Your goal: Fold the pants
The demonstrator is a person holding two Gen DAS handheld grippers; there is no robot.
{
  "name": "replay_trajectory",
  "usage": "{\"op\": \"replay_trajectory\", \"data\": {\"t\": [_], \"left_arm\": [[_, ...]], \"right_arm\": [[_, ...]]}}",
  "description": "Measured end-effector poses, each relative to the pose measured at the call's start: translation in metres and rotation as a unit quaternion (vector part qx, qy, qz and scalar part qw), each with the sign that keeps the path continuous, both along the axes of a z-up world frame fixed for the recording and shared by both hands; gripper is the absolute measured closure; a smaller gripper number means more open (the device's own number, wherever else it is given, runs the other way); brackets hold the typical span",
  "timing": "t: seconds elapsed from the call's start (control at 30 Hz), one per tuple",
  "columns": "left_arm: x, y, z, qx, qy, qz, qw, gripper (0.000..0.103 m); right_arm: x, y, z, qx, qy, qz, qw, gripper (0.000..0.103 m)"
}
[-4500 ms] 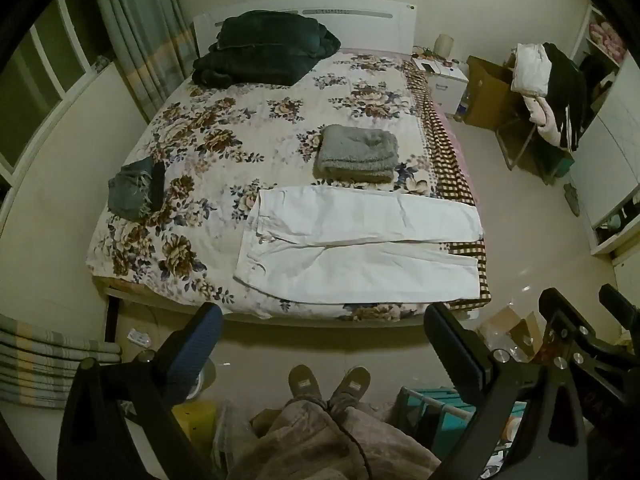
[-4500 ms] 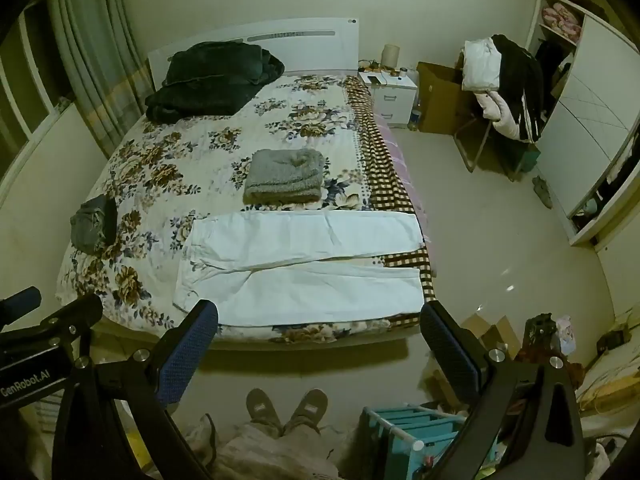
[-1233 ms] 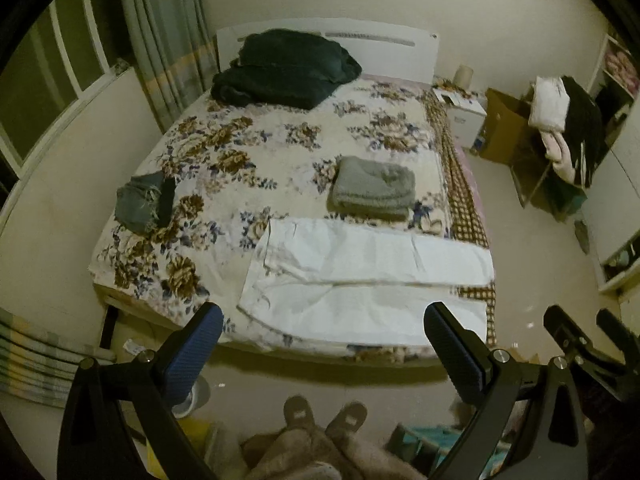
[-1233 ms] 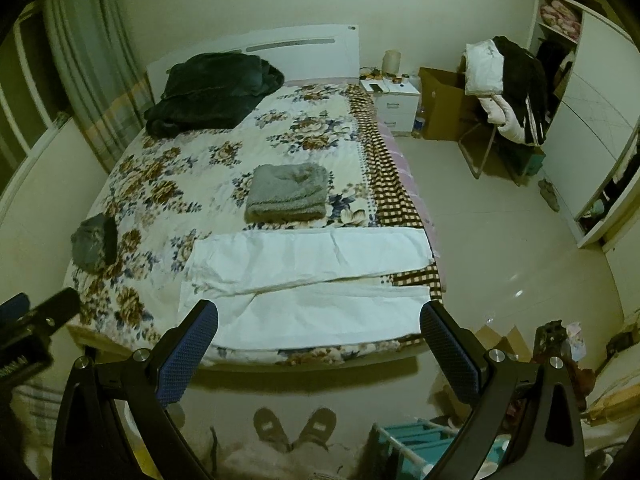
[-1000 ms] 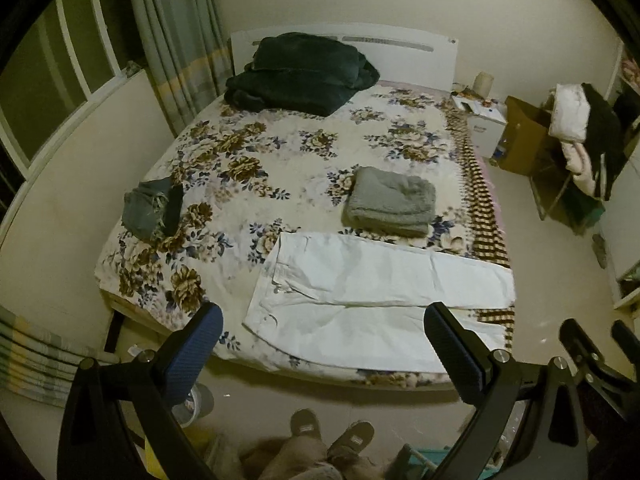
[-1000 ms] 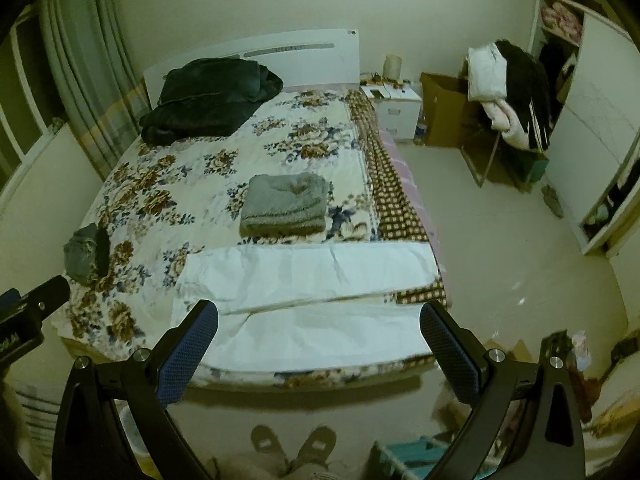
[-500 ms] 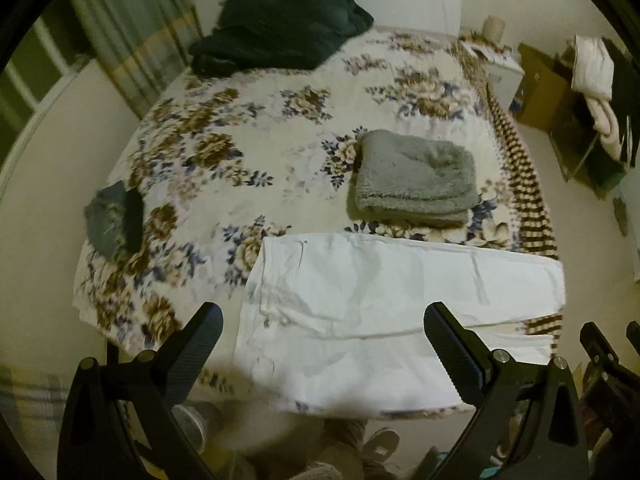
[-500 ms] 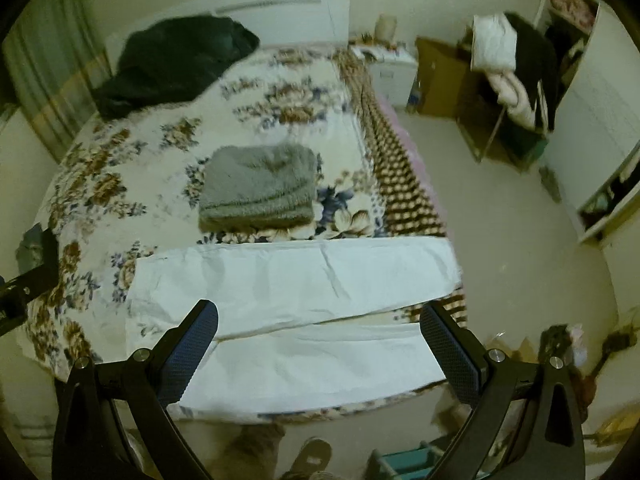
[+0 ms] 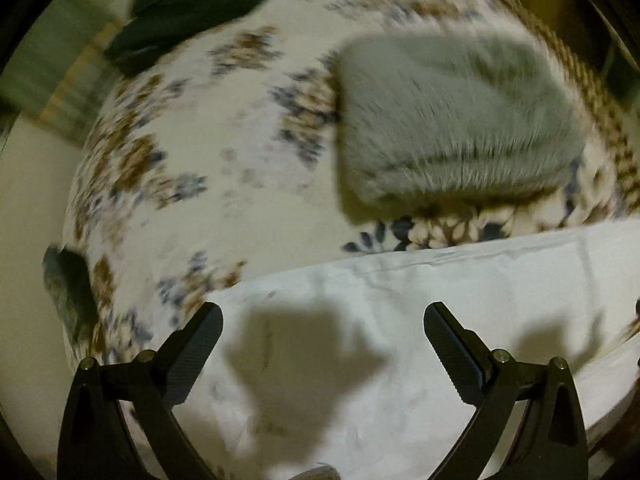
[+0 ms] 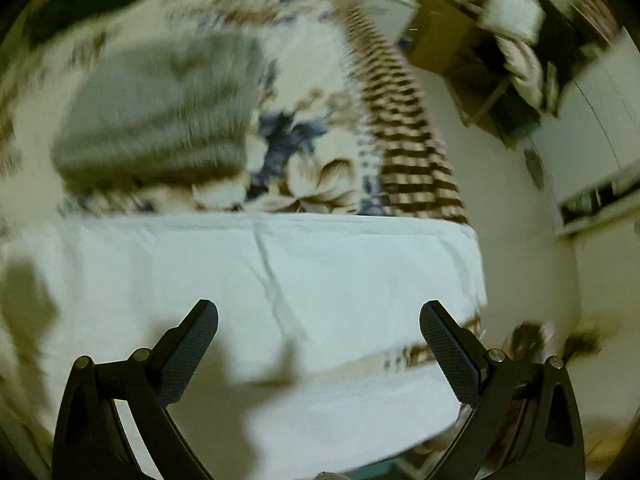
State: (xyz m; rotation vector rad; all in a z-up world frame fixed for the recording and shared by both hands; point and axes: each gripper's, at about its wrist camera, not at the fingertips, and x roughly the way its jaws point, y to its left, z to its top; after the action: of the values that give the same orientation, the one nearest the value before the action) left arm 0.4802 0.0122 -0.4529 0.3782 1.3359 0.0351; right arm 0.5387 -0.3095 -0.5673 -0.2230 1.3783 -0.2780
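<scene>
Mostly blurred, both hand-held grippers, left (image 9: 322, 338) and right (image 10: 318, 336), spread wide, empty, above white pants (image 9: 360, 292) cut off by frame

On my bed lies a floral bedspread (image 9: 248, 152), and a folded grey fleece blanket (image 9: 448, 120) rests on it. A dark green garment (image 9: 200, 4) lies near the headboard end. At the left edge sits a small teal-grey bundle (image 9: 68, 288). Beside the bed I see a cardboard box (image 10: 448, 40).
</scene>
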Motion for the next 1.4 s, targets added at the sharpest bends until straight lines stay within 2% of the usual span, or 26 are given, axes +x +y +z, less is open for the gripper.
{"op": "replay_trajectory", "data": {"t": [0.07, 0.1, 0.17, 0.27, 0.37, 0.4, 0.43, 0.5, 0.53, 0.57, 0.6, 0.63, 0.67, 0.77, 0.9, 1.07, 1.2, 1.27, 1.4], "left_arm": [[0.009, -0.015, -0.036, 0.022, 0.016, -0.034, 0.9991, 0.000], [0.014, -0.022, -0.053, 0.031, 0.026, -0.051, 0.9979, 0.000], [0.025, -0.032, -0.081, 0.034, 0.047, -0.073, 0.9956, 0.000], [0.032, -0.044, -0.110, 0.038, 0.068, -0.106, 0.9914, 0.001], [0.036, -0.051, -0.130, 0.031, 0.089, -0.131, 0.9869, 0.004], [0.037, -0.052, -0.134, 0.026, 0.094, -0.137, 0.9857, 0.006], [0.038, -0.053, -0.136, 0.016, 0.098, -0.143, 0.9847, 0.013], [0.040, -0.052, -0.135, -0.022, 0.110, -0.154, 0.9817, 0.033], [0.040, -0.052, -0.132, -0.045, 0.117, -0.159, 0.9794, 0.052], [0.039, -0.054, -0.128, -0.060, 0.119, -0.167, 0.9770, 0.065], [0.038, -0.055, -0.125, -0.064, 0.117, -0.173, 0.9759, 0.071], [0.035, -0.057, -0.121, -0.069, 0.110, -0.178, 0.9754, 0.084], [0.032, -0.058, -0.116, -0.069, 0.104, -0.184, 0.9751, 0.089], [0.023, -0.059, -0.099, -0.065, 0.074, -0.186, 0.9775, 0.093], [0.008, -0.053, -0.067, -0.083, 0.038, -0.166, 0.9818, 0.096], [-0.028, -0.052, -0.026, -0.098, -0.006, -0.134, 0.9861, 0.097], [-0.086, -0.051, -0.006, -0.106, -0.040, -0.100, 0.9885, 0.097], [-0.107, -0.035, -0.008, -0.111, -0.052, -0.077, 0.9894, 0.097], [-0.161, -0.024, -0.006, -0.124, -0.049, -0.029, 0.9906, 0.097]], "right_arm": [[0.022, 0.003, -0.047, -0.007, 0.038, 0.043, 0.998, 0.000], [0.028, 0.005, -0.062, -0.011, 0.051, 0.061, 0.997, 0.001], [0.051, 0.009, -0.098, -0.023, 0.073, 0.103, 0.992, 0.001], [0.067, 0.011, -0.129, -0.025, 0.104, 0.145, 0.984, 0.002], [0.085, 0.007, -0.156, 0.005, 0.140, 0.173, 0.975, 0.003], [0.089, 0.005, -0.161, 0.012, 0.147, 0.178, 0.973, 0.003], [0.094, 0.004, -0.166, 0.024, 0.155, 0.185, 0.970, 0.005], [0.101, 0.001, -0.169, 0.045, 0.165, 0.191, 0.967, 0.012], [0.103, 0.002, -0.167, 0.060, 0.166, 0.198, 0.964, 0.025], [0.103, 0.004, -0.163, 0.071, 0.163, 0.204, 0.963, 0.042], [0.102, 0.006, -0.160, 0.077, 0.160, 0.209, 0.962, 0.052], [0.100, 0.008, -0.156, 0.075, 0.154, 0.213, 0.962, 0.068], [0.098, 0.010, -0.152, 0.072, 0.145, 0.216, 0.963, 0.085], [0.093, 0.007, -0.136, 0.056, 0.119, 0.205, 0.970, 0.093], [0.082, -0.006, -0.106, 0.062, 0.072, 0.181, 0.979, 0.094], [0.047, -0.010, -0.066, 0.062, 0.025, 0.180, 0.981, 0.095], [-0.008, 0.008, -0.035, 0.058, -0.007, 0.199, 0.978, 0.096], [-0.046, 0.022, -0.018, 0.063, -0.020, 0.206, 0.976, 0.097], [-0.120, 0.040, 0.000, 0.067, -0.035, 0.234, 0.969, 0.097]]}}
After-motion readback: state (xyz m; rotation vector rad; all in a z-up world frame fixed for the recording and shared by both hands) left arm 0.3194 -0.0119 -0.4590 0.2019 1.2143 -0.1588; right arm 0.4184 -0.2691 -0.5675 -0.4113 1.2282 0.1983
